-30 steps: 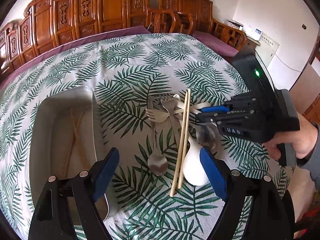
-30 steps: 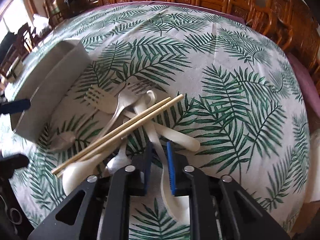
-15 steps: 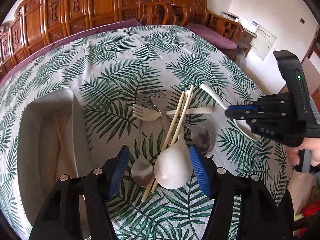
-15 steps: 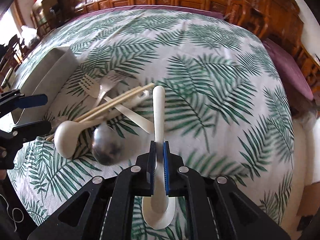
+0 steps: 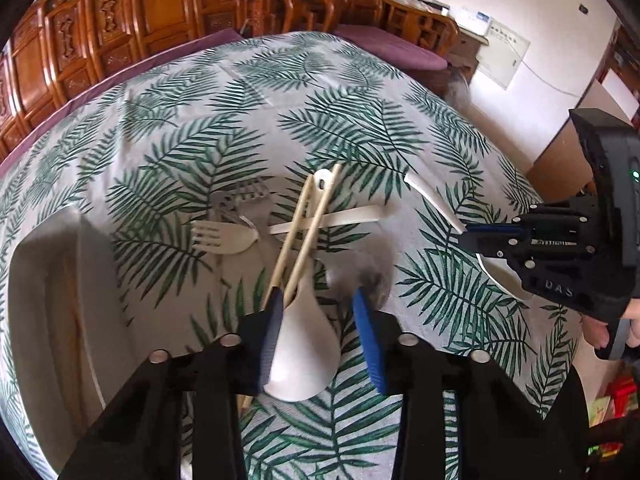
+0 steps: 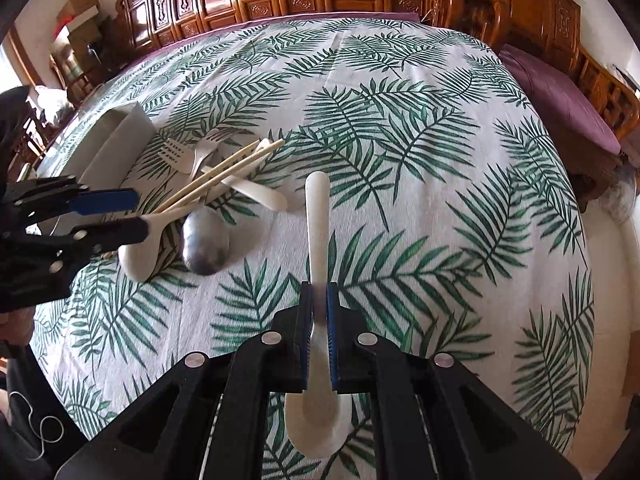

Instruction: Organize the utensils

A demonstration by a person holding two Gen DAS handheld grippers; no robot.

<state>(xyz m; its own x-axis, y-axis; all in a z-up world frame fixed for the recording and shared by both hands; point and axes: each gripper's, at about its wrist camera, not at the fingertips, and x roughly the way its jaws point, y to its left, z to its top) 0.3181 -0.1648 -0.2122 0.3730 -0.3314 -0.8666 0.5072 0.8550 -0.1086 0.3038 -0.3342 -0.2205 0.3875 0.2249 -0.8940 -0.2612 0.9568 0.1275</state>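
Nearest right camera: right hand-held gripper [image 6: 319, 320] pinching handle of white ladle spoon [image 6: 317, 240], lifted off pile. Left hand-held gripper [image 5: 320, 328], jaws closing around second white spoon [image 5: 304, 344], not yet pressing. Beyond: smooth pale chopsticks [image 5: 306, 232], blurred metal spoon [image 6: 206, 244], white fork [image 5: 224, 236], metal fork [image 5: 244, 200] heaped on leaf-print tabletop [image 5: 360, 128]. Grey tray [image 5: 44, 304] left; most utensils unsorted.

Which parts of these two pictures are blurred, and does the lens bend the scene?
Left wrist view: the shiny metal spoon is smeared, while the pale wooden chopsticks stay sharp. Right wrist view: mostly sharp; the white plastic spoon blurs slightly between the pads. Both fisheye views bulge the leaf-patterned tablecloth.
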